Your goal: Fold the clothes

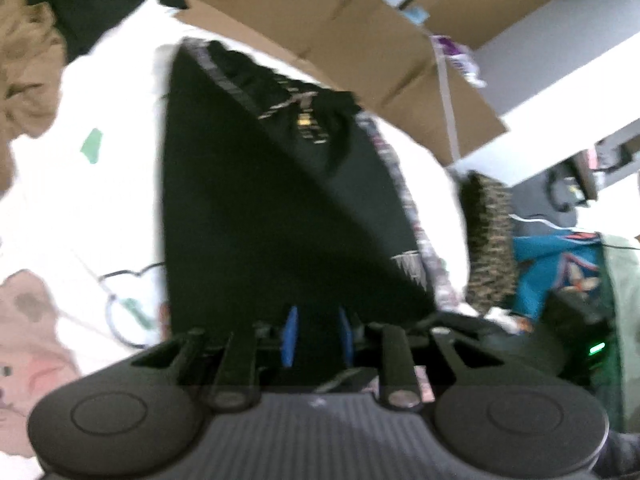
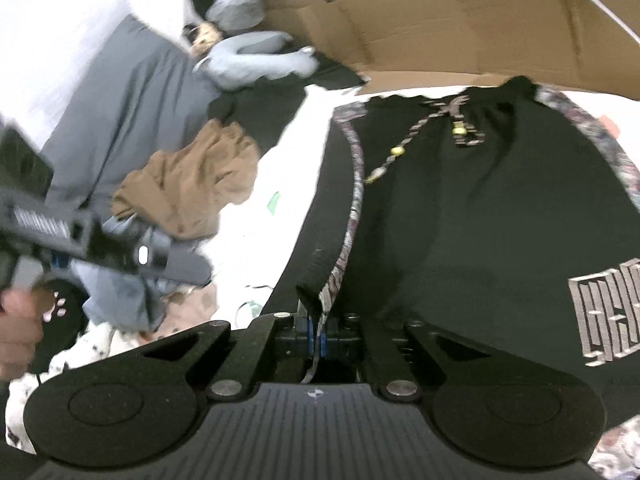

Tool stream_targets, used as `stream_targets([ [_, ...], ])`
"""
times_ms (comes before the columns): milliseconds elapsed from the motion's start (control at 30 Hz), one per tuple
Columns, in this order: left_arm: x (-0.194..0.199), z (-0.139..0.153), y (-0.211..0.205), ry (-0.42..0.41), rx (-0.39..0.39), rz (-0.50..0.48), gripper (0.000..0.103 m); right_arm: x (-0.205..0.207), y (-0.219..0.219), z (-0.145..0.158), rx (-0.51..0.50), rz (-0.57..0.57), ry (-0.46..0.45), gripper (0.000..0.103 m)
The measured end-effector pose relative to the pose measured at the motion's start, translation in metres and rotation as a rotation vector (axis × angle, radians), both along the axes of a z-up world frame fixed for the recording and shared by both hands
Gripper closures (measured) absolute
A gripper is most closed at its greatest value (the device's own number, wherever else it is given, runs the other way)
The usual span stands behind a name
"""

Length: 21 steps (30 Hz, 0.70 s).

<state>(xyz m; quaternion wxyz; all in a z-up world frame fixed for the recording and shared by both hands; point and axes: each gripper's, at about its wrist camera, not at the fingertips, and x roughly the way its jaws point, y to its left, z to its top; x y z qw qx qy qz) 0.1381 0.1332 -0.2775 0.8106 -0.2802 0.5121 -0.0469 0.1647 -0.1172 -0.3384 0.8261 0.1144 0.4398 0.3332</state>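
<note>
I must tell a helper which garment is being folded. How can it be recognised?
Find the white sheet below the cardboard box. The black shorts lie flat on it, unlike the crumpled brown garment beside them. Only they have patterned side stripes and a beaded drawstring.

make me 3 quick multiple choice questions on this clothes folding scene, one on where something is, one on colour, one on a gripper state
1. Where does the brown garment lie in the right wrist view?
A. left of the black shorts
B. on top of the shorts
C. inside the cardboard box

2. What colour are the beads on the shorts' drawstring?
A. red
B. yellow
C. blue

3. How is the right gripper?
A. wide open above the shorts
B. shut on the shorts' patterned edge
C. shut on the brown garment

Answers:
1. A, the brown heap sits on the bedding beside the shorts' left edge.
2. B, yellow beads show along the cord.
3. B, the blue pads pinch the trim strip.
</note>
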Motion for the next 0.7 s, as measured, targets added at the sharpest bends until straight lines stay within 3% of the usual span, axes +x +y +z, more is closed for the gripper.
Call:
stream_targets([
  [367,-0.001,-0.043,-0.004,0.109,0.044,0.015,0.079,0.004,-0.06,0.013,-0.028,-0.135,0.01,0.102],
  [700,0.002,-0.056,-0.018,0.146,0.047,-0.017,0.079,-0.003,-0.119,0.02,-0.079,-0.26,0.004,0.102],
])
